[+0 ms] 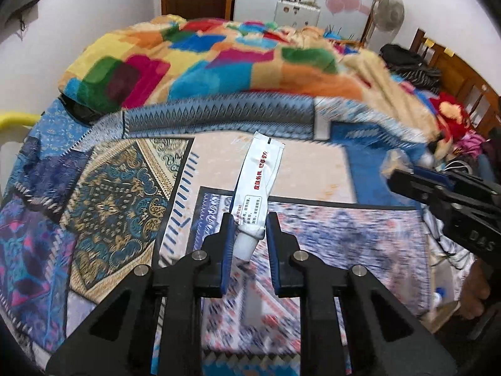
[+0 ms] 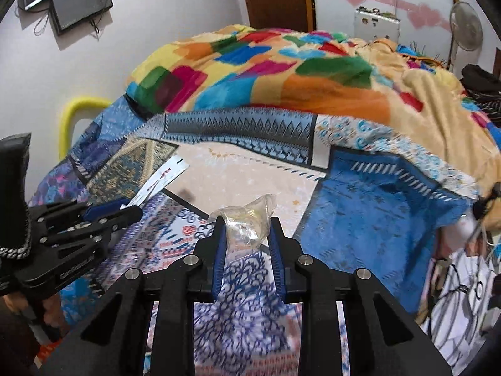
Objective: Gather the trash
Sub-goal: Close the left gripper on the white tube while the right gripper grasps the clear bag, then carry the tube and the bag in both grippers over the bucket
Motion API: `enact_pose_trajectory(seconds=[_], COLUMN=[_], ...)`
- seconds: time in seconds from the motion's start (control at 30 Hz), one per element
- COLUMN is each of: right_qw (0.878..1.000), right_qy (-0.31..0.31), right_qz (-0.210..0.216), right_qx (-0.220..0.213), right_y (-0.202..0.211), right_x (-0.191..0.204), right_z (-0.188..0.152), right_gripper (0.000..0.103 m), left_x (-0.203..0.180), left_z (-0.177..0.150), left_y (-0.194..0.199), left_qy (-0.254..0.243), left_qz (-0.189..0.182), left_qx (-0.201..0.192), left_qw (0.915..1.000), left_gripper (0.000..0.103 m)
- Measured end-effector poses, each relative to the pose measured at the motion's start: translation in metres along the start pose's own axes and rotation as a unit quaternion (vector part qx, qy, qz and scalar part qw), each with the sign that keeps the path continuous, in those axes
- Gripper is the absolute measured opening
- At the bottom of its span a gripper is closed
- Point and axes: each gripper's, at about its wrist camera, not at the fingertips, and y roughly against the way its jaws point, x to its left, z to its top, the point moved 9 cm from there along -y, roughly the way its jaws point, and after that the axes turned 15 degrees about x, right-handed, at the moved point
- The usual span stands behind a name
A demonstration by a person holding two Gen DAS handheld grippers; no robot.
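Your left gripper [image 1: 249, 224] pinches a smooth, glossy white tube [image 1: 257, 185]; your right gripper [image 2: 247, 227] holds crinkly clear plastic wrapper [image 2: 247, 219], probably cellophane, above matt woven bedsheet [image 2: 375, 219].

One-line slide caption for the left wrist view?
Left claw grips a white ointment tube above the patterned bedspread.

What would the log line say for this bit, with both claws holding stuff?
left claw: shut on squeezed white ointment tube | right claw: shut on crumpled clear plastic wrapper | below: patterned patchwork bedspread
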Motion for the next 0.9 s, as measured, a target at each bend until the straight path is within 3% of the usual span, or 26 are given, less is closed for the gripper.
enact_pose_trajectory(seconds=[0.17, 0.47, 0.73, 0.9], right_qw=[1.0, 0.997, 0.994, 0.992], right_qy=[-0.006, 0.005, 0.025, 0.045], right_qz=[0.005, 0.001, 0.005, 0.011], right_qx=[-0.02, -0.071, -0.106, -0.116], right_y=[0.05, 0.152, 0.218, 0.238], right_x=[0.01, 0.05, 0.099, 0.132], right_z=[-0.008, -0.044, -0.084, -0.109], right_gripper=[0.023, 0.023, 0.023, 0.023], left_x=[-0.021, -0.044, -0.034, -0.015], left_z=[-0.015, -0.066, -0.13, -0.171], left_y=[0.064, 0.187, 0.264, 0.3], left_qy=[-0.002, -0.02, 0.001, 0.016], left_qz=[-0.004, 0.025, 0.031, 0.041], left_qx=[-0.034, -0.101, -0.134, -0.15], left_qw=[0.9994, 0.9944, 0.9905, 0.9877], left_gripper=[0.019, 0.019, 0.019, 0.019])
